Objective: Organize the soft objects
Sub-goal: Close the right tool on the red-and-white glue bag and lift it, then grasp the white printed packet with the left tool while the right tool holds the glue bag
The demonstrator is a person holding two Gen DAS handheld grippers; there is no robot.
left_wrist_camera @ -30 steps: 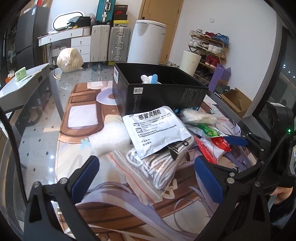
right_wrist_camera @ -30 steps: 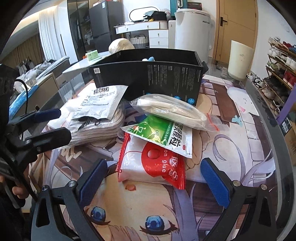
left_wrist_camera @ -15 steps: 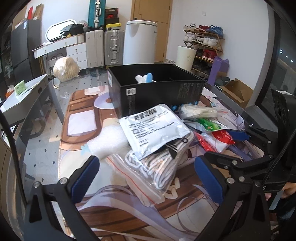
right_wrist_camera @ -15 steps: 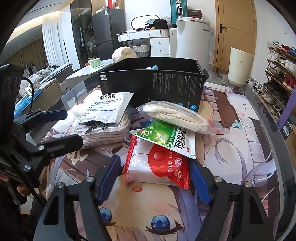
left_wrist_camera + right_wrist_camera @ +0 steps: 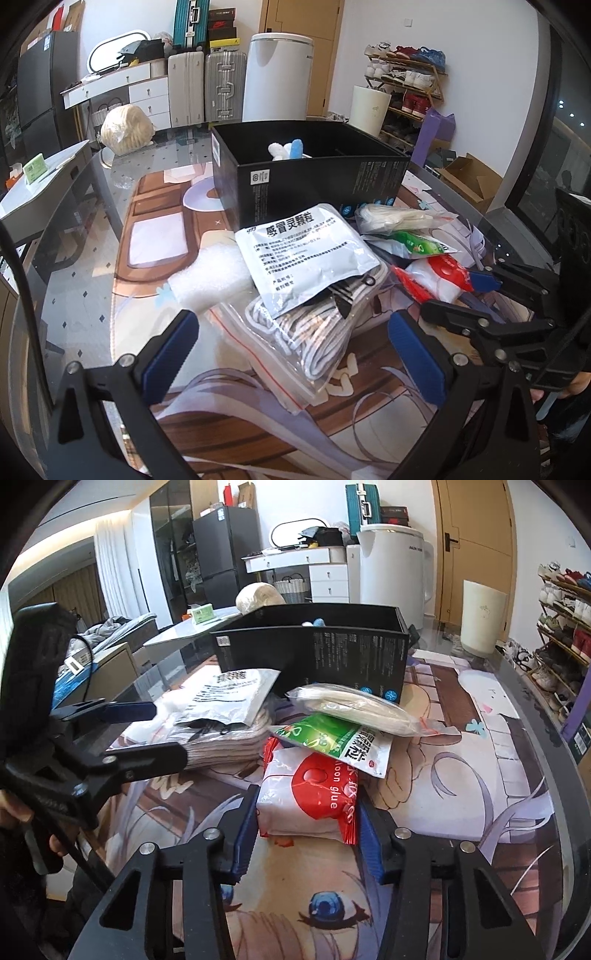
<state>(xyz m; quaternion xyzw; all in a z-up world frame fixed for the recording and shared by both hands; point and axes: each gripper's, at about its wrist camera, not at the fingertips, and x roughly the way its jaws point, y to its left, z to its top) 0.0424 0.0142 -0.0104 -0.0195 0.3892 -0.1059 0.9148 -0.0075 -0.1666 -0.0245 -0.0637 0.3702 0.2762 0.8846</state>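
Observation:
A pile of soft packets lies before a black box (image 5: 317,181) (image 5: 314,653). My right gripper (image 5: 306,830) has closed its jaws on the sides of the red and white glue packet (image 5: 314,794) (image 5: 439,277). On that packet lie a green packet (image 5: 336,738) and a clear bag of beige cloth (image 5: 354,709). My left gripper (image 5: 295,350) is open and empty, just short of a clear bag of striped cloth (image 5: 314,332) with a white printed pouch (image 5: 306,251) on it. White and blue soft items (image 5: 286,149) sit in the box.
A white foam piece (image 5: 214,277) lies left of the striped bag. A beige bundle (image 5: 127,127) sits at the table's far left. The glass table carries a printed mat (image 5: 461,775). Suitcases, a white appliance and a shoe rack stand behind.
My right gripper's jaws have closed from wide open onto the red and white glue packet. My left gripper has stayed open and shifted only slightly.

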